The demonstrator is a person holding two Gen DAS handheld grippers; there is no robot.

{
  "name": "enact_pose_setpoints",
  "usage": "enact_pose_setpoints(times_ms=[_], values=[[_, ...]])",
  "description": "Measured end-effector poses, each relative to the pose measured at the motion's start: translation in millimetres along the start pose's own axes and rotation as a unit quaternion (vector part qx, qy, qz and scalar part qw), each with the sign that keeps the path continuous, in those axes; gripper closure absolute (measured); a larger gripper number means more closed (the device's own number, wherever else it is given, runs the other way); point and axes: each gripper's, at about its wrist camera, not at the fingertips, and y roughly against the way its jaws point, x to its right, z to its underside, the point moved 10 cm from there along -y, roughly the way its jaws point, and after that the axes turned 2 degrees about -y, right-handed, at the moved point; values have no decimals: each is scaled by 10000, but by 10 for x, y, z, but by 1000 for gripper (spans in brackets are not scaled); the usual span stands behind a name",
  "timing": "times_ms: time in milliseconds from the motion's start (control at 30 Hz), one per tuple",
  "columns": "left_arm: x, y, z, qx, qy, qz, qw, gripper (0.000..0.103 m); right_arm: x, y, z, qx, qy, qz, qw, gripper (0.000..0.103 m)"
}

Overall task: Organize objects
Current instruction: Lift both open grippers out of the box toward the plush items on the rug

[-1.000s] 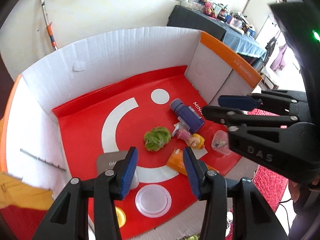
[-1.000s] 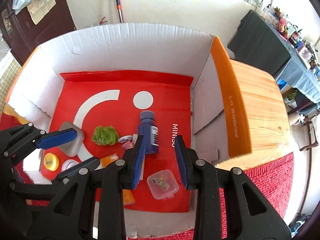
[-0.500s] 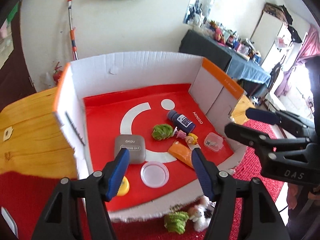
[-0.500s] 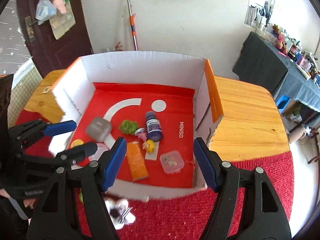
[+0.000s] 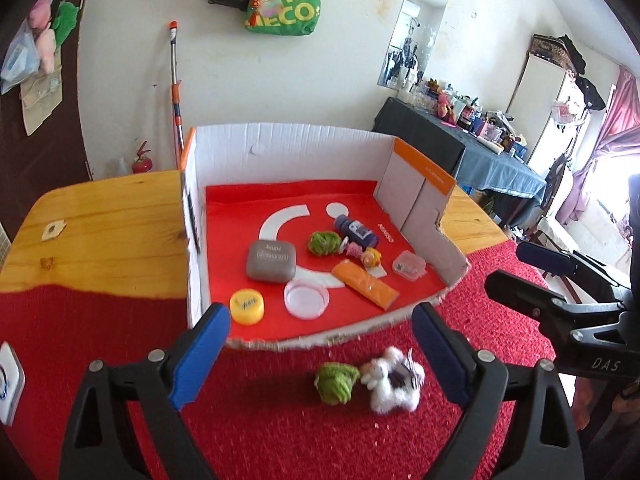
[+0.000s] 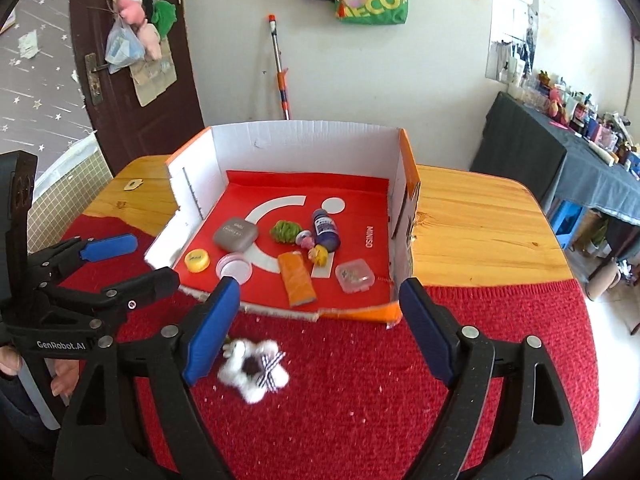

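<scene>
Presently my left gripper [image 5: 320,348] and my right gripper [image 6: 320,328] both hang over the red mat [image 5: 280,432], short of the open front of the cardboard box [image 5: 288,144]. Jaws on both are opening and stand wide, with nothing between the pads of either.

Box contents, on its red floor:
- grey case [image 5: 271,261], left of centre
- green fuzzy ball [image 5: 323,243], just right of the case
- blue bottle [image 5: 355,231], lying on its side
- small doll [image 5: 370,257], touching the bottle's near end
- orange packet [image 5: 366,285], lying flat in front of the doll
- clear plastic box [image 5: 409,266], near the right wall
- clear round lid [image 5: 306,299] and yellow cap [image 5: 247,306], both near the front edge

Outside the box, on the mat just before its front edge, lie a second green ball [image 5: 335,382] and a white fluffy toy [image 5: 394,384], touching one another. In the right wrist view only the white toy [image 6: 254,370] shows clearly, just beside my right gripper's left finger.

The box rests on a wooden table [image 6: 472,224] partly covered by the mat.
</scene>
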Motion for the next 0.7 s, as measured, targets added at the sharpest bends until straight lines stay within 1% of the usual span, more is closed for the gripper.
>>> enact_pose_setpoints(times_ms=[33, 67, 133, 367, 700], values=[[-4, 2, 44, 10, 14, -39, 10000, 7, -12, 7, 53, 5, 15, -5, 10000, 20], [-11, 8, 99, 22, 38, -78, 10000, 7, -7, 6, 82, 45, -50, 134, 9999, 20], [-15, -19, 189, 13, 90, -110, 9999, 6, -38, 1, 175, 61, -17, 123, 9999, 20], [-57, -234, 531, -269, 225, -184, 9992, 6, -59, -249, 376, -59, -37, 101, 9999, 20], [-143, -404, 717, -564, 284, -246, 9977, 6, -3, -619, 561, -406, -224, -45, 9989, 20]])
